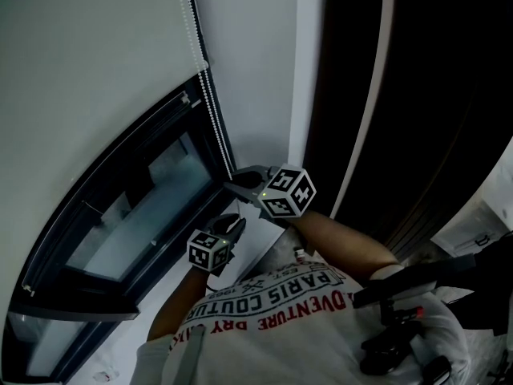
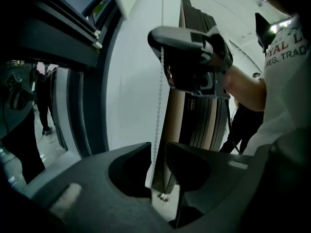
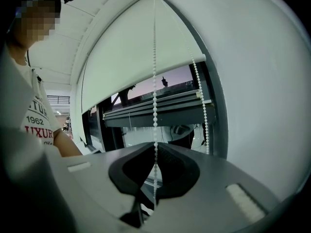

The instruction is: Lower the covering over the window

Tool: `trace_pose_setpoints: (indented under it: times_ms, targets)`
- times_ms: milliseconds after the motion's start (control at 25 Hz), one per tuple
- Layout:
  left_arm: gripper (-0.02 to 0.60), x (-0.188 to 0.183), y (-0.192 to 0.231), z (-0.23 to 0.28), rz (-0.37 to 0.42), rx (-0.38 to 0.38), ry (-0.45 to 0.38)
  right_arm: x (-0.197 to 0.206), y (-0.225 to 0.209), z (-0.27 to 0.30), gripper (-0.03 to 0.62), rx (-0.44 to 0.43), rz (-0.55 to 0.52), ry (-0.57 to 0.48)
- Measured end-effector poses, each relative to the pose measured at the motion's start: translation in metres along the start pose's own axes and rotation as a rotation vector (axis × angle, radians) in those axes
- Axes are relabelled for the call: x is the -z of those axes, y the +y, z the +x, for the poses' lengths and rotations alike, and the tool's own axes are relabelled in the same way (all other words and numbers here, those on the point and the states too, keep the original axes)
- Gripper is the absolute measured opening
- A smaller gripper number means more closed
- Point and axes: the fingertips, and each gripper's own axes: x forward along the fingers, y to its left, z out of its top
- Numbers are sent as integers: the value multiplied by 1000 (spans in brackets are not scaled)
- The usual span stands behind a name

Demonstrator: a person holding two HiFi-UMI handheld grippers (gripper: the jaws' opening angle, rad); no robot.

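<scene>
Blind's (image 3: 131, 67) chain (image 2: 156, 106) hangs vertical beside the window (image 1: 136, 207) frame. Left gripper (image 2: 158, 164), the lower one, has its jaws spread, and the chain runs loose between them. Right gripper (image 3: 154, 171), just above, pinches the same strand. Beyond them the blind covers the window's upper part, its bottom edge running level across the glass, above both grippers.

The white T-shirt (image 1: 276, 307) bears print: "PARIS COUTURE" and "DVENTURE DRY" in the head view, "1962" and "UXUR" in the right gripper view, and "REG. TRAD" in the left gripper view.
</scene>
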Motion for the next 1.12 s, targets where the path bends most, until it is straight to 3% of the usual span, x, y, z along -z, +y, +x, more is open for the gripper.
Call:
trace_pose_setpoints:
  times_ms: [200,560,680,840,960,1120]
  targets:
    - [97,-65,8,-31,25,13,-147,0,-2,-1,14,7,7,-2]
    - [97,-219,1,-105,87,125,-407,3,-6,2,14,9,4,4]
    - [98,-264,-4,-117,126,132,-457,4,-3,5,14,-1,2,5]
    - [121,-312,-10,-128,122,141,-507,5,0,7,14,-10,5,10]
    - [143,-336,-11,-130,149,137,-520,4,1,7,14,-10,13,8]
    - [141,-355,-13,-137,118,137,-540,3,5,9,14,-18,15,9]
